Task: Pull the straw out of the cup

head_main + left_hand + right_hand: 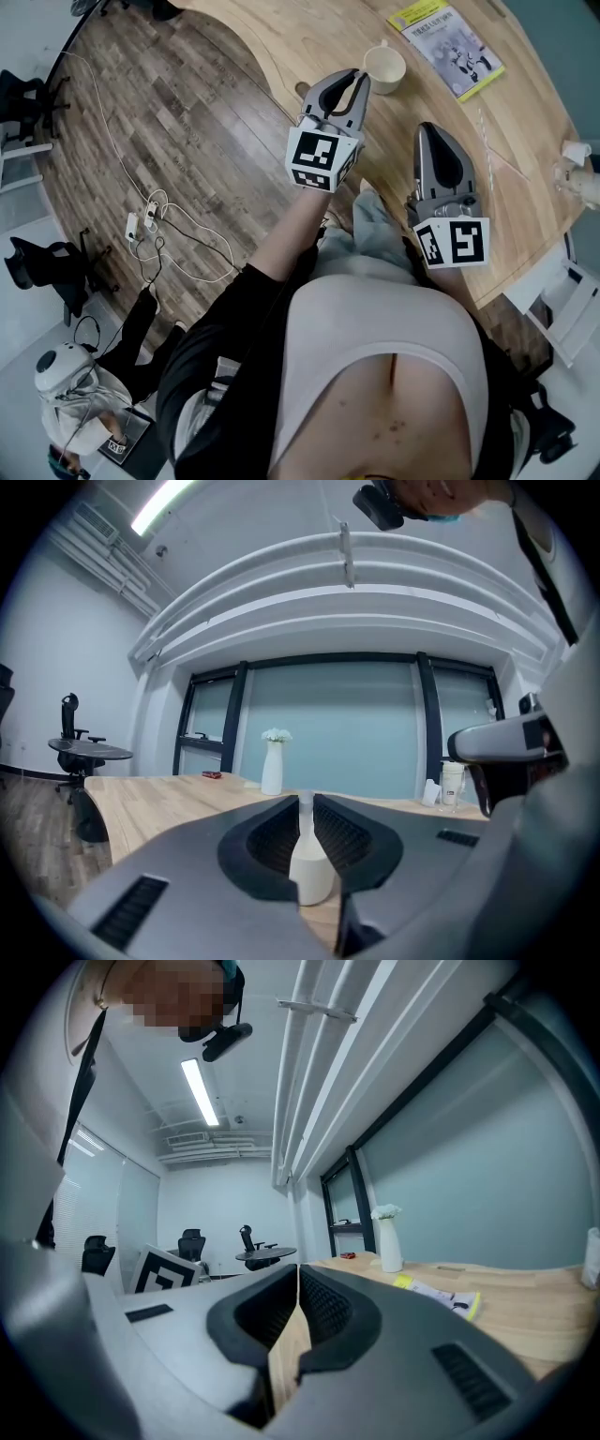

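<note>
Pinching straw (305, 810) at cup (384, 67), left hand-held gripper (359, 80), right hand-held gripper (430, 130) closed, booklet (447, 36) print illegible

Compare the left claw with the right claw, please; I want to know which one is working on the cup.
The left claw grips a thin white straw at the cup; the right claw is shut on nothing. The left claw's tips are by the cup's rim, while the right claw hangs back, apart from it. Both are grey and point across the wooden table.

Left tool (359, 82) beside cup (384, 67) on table (281, 37)
</note>
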### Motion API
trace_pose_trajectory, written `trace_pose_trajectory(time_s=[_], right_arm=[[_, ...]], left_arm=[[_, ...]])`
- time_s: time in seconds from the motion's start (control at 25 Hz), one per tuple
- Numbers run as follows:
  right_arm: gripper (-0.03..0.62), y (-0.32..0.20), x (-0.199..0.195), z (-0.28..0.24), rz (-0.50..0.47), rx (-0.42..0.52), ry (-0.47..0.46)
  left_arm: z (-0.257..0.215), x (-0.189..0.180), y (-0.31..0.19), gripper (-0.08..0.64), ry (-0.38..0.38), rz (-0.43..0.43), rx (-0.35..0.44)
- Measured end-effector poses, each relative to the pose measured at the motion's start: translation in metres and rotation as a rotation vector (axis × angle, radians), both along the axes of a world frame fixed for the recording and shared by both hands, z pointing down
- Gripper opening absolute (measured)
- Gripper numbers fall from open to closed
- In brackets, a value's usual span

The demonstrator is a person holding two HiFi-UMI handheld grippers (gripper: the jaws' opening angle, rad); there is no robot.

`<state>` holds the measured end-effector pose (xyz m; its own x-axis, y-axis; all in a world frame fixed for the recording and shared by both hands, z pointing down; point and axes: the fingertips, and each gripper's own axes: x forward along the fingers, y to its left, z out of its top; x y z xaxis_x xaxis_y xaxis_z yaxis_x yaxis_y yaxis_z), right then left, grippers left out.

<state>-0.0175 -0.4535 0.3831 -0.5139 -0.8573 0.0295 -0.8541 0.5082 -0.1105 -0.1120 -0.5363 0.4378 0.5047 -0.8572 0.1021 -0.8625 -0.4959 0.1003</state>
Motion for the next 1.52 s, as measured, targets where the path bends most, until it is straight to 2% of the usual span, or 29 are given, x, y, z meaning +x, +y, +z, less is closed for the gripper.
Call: trace_pose_trajectory(time_s=[0.28, 0.88, 1.16, 1.52], right_arm=[[0.031, 0.007, -0.02, -0.006, -0.032, 0.017, 0.001], [0.031, 0.023, -0.063, -0.021, -0.093, 0.055, -0.003], [0.031, 0.036, -0.088, -0.028, -0.138, 0.073, -0.006], [0.031, 0.056, -0.112, -0.036, -0.179, 0.096, -0.006]], left_arm=[[-0.023, -0.015, 0.014, 0.05, 0.022, -0.013, 0.034], [-0.044, -0.061, 0.061, 0.051, 0.04, -0.056, 0.055], [-0.056, -0.088, 0.083, 0.051, 0.038, -0.099, 0.078], [-0.072, -0.11, 0.124, 0.051, 0.072, -0.138, 0.1]])
